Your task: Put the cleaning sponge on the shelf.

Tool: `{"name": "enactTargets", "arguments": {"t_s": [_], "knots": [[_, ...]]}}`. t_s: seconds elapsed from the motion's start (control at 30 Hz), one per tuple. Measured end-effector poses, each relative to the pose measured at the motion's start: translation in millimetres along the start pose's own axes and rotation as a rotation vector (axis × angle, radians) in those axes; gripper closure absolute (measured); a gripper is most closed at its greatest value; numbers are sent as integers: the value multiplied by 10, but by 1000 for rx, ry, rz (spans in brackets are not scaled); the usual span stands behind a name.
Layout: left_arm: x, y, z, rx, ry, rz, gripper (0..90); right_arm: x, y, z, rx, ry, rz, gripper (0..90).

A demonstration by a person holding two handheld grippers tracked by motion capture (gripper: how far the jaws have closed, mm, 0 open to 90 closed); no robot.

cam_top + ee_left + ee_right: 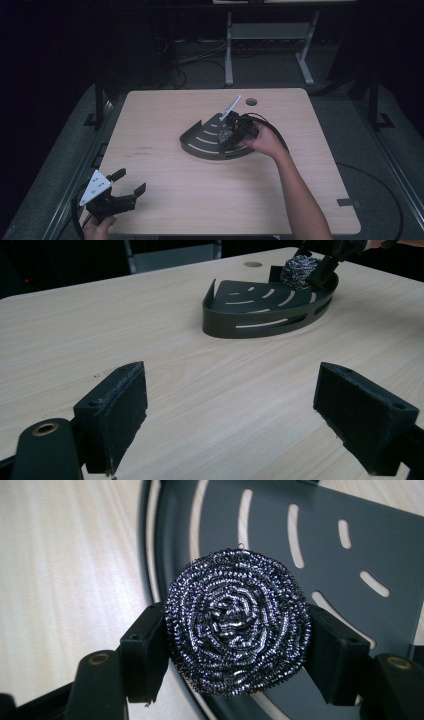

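A round steel wool scourer [237, 622] sits squeezed between the pads of my right gripper [235, 647], which is shut on it. It hangs over the curved rim of a dark slotted corner tray [320, 530]. In the high view the tray [200, 142] lies mid-table, with the right gripper [232, 131] and scourer [226, 134] at its right side. I cannot tell whether the scourer touches the tray. My left gripper [132, 180] rests near the table's front left corner, open and holding nothing. Seen from the left gripper [230, 405], the tray [260, 315] and scourer [297, 265] lie far ahead.
The light wood table [165, 200] has a round cable hole [251, 102] near its far edge. Behind it stand a white desk frame [229, 50] and loose cables on the floor. A black cable [272, 127] trails from the right gripper.
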State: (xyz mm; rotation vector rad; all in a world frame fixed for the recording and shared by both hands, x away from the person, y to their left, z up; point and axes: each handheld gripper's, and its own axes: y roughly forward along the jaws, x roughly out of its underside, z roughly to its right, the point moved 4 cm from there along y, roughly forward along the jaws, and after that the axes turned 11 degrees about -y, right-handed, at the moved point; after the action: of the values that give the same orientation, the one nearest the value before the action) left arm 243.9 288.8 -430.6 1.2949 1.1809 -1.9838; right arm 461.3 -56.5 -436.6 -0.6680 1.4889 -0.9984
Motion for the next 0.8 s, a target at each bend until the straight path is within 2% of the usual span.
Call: {"name": "enactTargets", "arguments": {"t_s": [0.33, 0.8], "knots": [[6, -6, -10, -3, -1, 0, 132, 67, 154, 131, -11, 45, -1, 322], [11, -14, -21, 0, -8, 1, 132, 134, 279, 182, -37, 77, -34, 314]]}}
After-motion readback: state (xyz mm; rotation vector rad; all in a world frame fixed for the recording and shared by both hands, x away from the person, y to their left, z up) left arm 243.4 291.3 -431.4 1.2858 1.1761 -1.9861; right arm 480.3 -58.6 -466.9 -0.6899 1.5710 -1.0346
